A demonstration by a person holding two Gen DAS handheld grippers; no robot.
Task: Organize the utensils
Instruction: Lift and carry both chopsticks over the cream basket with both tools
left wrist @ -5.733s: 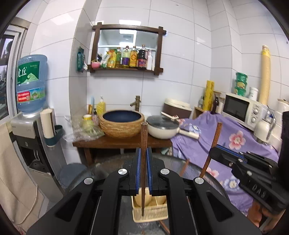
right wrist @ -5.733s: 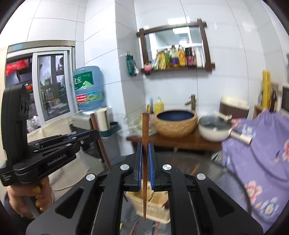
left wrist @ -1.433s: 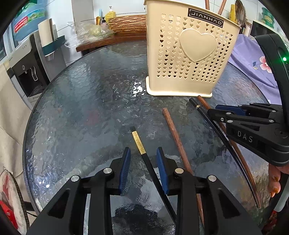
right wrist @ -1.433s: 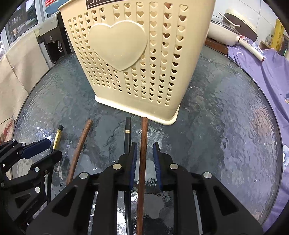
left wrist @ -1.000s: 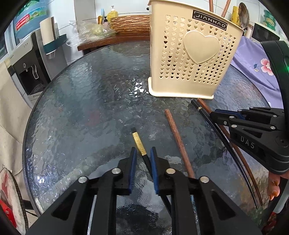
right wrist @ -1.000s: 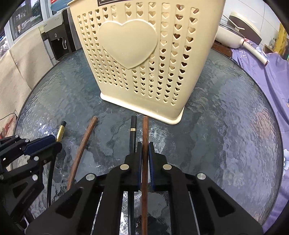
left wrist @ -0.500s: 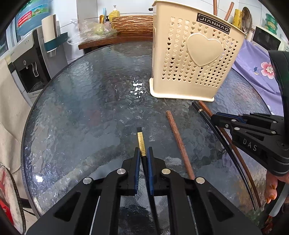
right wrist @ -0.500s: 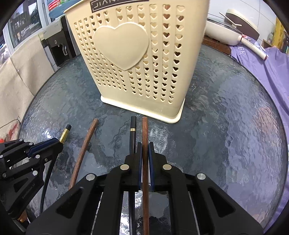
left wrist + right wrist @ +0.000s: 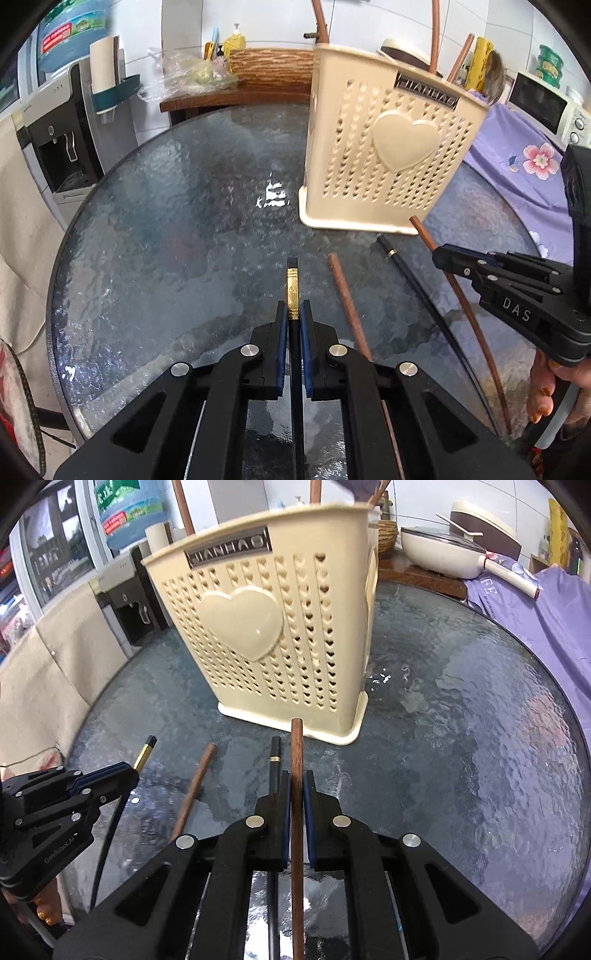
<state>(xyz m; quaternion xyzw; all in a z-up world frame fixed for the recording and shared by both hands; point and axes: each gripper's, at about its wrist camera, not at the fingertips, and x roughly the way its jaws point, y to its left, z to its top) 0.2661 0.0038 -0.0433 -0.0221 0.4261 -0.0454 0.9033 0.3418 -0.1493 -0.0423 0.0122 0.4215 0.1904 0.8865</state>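
On the glass table (image 9: 155, 229), the left gripper (image 9: 293, 317) pinches a black chopstick (image 9: 293, 291) (gold-banded end). The right gripper (image 9: 295, 786) clamps a brown chopstick (image 9: 296, 760) before the cream basket (image 9: 280, 635).

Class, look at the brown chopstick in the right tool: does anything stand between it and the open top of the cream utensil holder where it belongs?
Only the holder's own perforated wall. The right tool grips the brown chopstick low, its tip near the holder's base, so it must rise above the rim. Chopsticks already stand inside.
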